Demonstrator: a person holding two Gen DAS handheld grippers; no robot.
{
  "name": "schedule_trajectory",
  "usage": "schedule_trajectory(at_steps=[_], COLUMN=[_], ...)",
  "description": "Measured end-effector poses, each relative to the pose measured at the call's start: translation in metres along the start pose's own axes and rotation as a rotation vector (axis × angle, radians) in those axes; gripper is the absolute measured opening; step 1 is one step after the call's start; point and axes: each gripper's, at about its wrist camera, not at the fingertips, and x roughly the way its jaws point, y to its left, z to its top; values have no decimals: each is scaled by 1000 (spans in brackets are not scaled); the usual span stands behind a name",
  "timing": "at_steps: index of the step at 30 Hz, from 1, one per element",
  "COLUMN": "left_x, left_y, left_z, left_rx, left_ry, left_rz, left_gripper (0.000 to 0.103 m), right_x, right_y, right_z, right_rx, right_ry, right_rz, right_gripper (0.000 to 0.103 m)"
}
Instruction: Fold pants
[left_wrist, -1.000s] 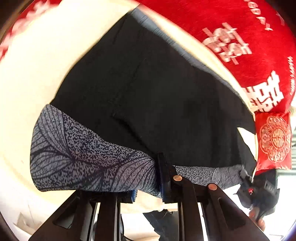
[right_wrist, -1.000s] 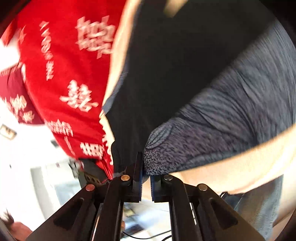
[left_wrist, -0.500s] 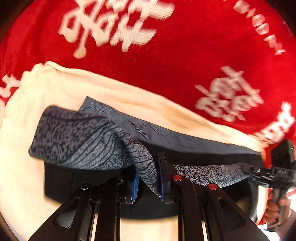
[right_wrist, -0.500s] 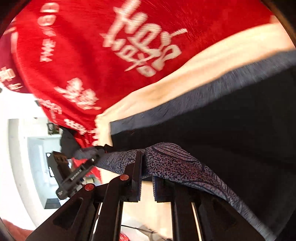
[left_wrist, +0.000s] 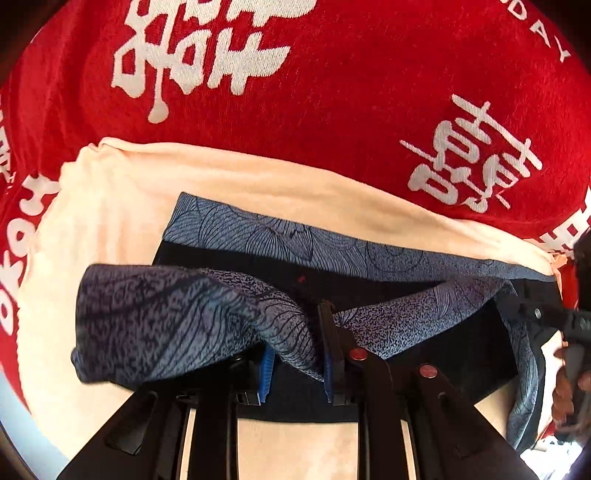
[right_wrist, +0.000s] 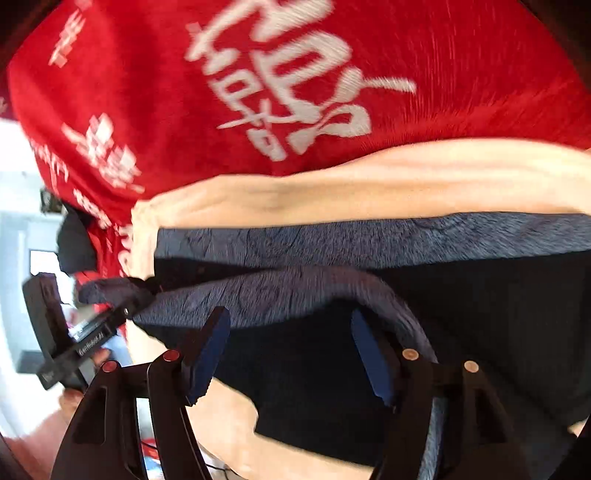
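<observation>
**Pants folded over; right claw let go**

Pants (left_wrist: 369, 373) lay on a cream sheet (left_wrist: 110, 206) over a red blanket (left_wrist: 332, 110), the dark garment doubled toward its patterned waistband (left_wrist: 295, 236). Half a second before, both claws pinched the blue-grey printed hem and carried it across; now the right claw (right_wrist: 291, 354) stood with its jaws wide apart and nothing between them, the hem strip (right_wrist: 295, 291) sagging just ahead of its tips. The left claw (left_wrist: 295, 365) was clamped on a bunched twist of that same hem, with a loose flap (left_wrist: 147, 325) hanging off to its left.

That reads as the fold being laid down, one side already released, the other due to follow. The right-wrist view was motion-blurred, so fine creases there could not be judged.

The pants looked soft and thin, black on one face, printed with leaf lines on the other. The hem was not yet flat or squared to the waistband.
</observation>
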Motion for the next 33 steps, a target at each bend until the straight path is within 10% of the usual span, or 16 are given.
schedule_trajectory(at_steps=[3, 7, 11, 24, 33], left_x=[-7, -23, -24, 91, 57], left_y=[-1, 4, 4, -18, -59], left_z=[1, -17, -21, 1, -16], left_rx=[-52, -57, -36, 4, 78], left_ry=[3, -26, -49, -6, 17], left_rz=[4, 22, 96, 255, 211], left_gripper=[23, 23, 80, 80, 81], right_x=[7, 31, 54, 65, -21], right_y=[10, 12, 0, -4, -15], right_z=[-7, -3, 23, 43, -14], right_rx=[-34, -67, -77, -21, 21], right_ry=[37, 78, 41, 8, -154], right_rz=[13, -1, -107, -71, -67], right_gripper=[41, 41, 41, 36, 54])
